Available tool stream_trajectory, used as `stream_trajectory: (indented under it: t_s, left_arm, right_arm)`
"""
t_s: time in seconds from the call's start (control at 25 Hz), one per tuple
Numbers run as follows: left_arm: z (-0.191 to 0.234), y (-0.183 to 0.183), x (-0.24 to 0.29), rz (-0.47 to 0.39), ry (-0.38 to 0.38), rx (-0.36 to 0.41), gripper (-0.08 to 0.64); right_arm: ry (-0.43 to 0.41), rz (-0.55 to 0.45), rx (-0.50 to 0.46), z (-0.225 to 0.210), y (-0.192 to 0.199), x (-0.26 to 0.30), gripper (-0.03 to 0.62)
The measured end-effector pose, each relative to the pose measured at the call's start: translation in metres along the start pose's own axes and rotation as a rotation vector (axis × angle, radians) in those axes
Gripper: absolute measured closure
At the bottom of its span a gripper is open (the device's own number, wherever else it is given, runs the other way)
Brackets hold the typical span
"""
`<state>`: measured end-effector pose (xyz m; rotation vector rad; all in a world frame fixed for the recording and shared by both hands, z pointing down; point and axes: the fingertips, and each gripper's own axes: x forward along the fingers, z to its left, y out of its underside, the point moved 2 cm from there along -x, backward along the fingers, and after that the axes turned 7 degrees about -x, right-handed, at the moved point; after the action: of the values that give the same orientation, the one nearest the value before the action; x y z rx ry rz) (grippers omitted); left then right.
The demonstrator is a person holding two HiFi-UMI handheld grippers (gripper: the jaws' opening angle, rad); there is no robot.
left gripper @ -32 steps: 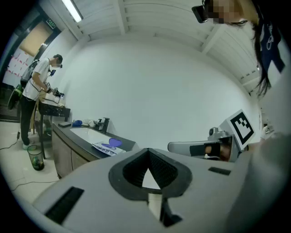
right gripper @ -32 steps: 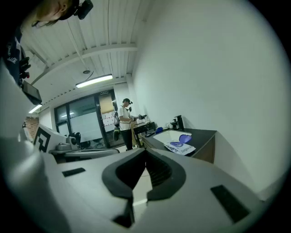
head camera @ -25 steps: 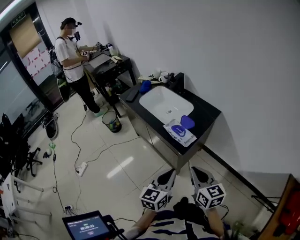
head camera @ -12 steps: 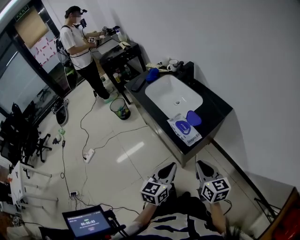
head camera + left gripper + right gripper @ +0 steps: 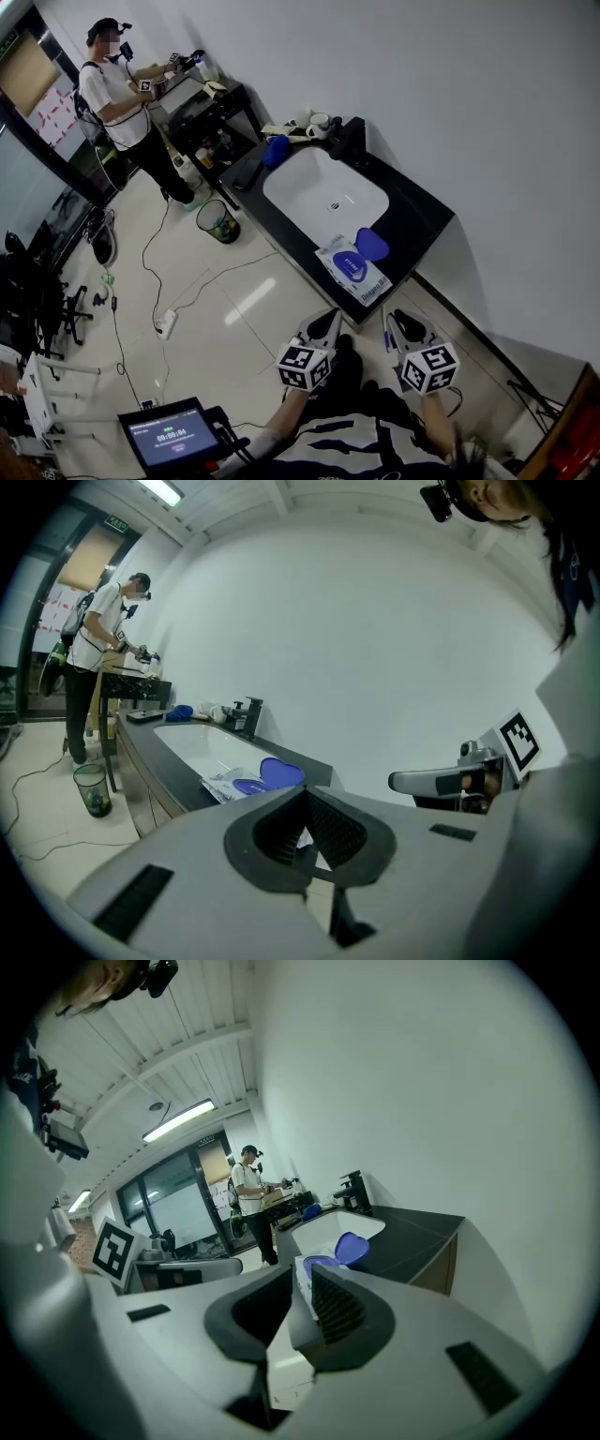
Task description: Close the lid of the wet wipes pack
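The wet wipes pack (image 5: 352, 270) lies flat on the black tabletop (image 5: 412, 220), just beside the sink (image 5: 309, 187) on the side nearest the person holding the claws, at the tabletop's front edge. Its blue lid (image 5: 371, 245) is flipped open and rests on the tabletop, still joined to the pack on the side toward the wall. The blue oval opening on the pack's top is uncovered.

Both claws hang in the air, well apart from the sink and lower than the tabletop's front corner, pointing toward the pack. The left claw (image 5: 328, 317) is clenched, its two jaw tips meeting in a point with nothing between them. The right claw (image 5: 399, 321) is released by a narrow gap and also holds nothing. Through that gap the right gripper view shows the pack and its raised lid beyond. Neither claw touches the pack.

On the far side of the sink, a black faucet (image 5: 352, 141) stands by the wall. A white mug (image 5: 321, 122) and a blue cloth (image 5: 276, 150) sit next to it at that end of the tabletop. Past that end, a wire bin (image 5: 217, 221) stands on the tiled floor (image 5: 244, 328), and another person (image 5: 117, 89) stands at a second dark table further off. A white power strip (image 5: 166, 324) with cables lies on the floor in front of the sink. A small lit screen (image 5: 172, 436) shows at the bottom of the head view.
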<state>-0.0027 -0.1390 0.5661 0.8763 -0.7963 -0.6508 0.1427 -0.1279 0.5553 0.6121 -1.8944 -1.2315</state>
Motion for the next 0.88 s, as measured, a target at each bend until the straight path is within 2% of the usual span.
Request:
stream_trajectory:
  t_s: [0.4,0.64,0.8,0.88]
  left_arm:
    - [0.06,-0.015,0.073,0.094,0.038,-0.022,0.561]
    - [0.083,0.007,0.101,0.219,0.061,0.021,0.56]
    - [0.092,0.017,0.111,0.264,0.076,0.025,0.561]
    - [0.094,0.02,0.116,0.278,0.089,0.034,0.56]
  right_arm:
    - [0.05,0.091,-0.023,-0.037,-0.009,0.077,0.541]
    - [0.078,0.159,-0.045,-0.064,-0.003,0.114,0.541]
    - [0.089,0.197,-0.036,-0.082,0.004,0.136,0.54]
    - [0.086,0.218,-0.028,-0.09,0.009,0.144,0.519]
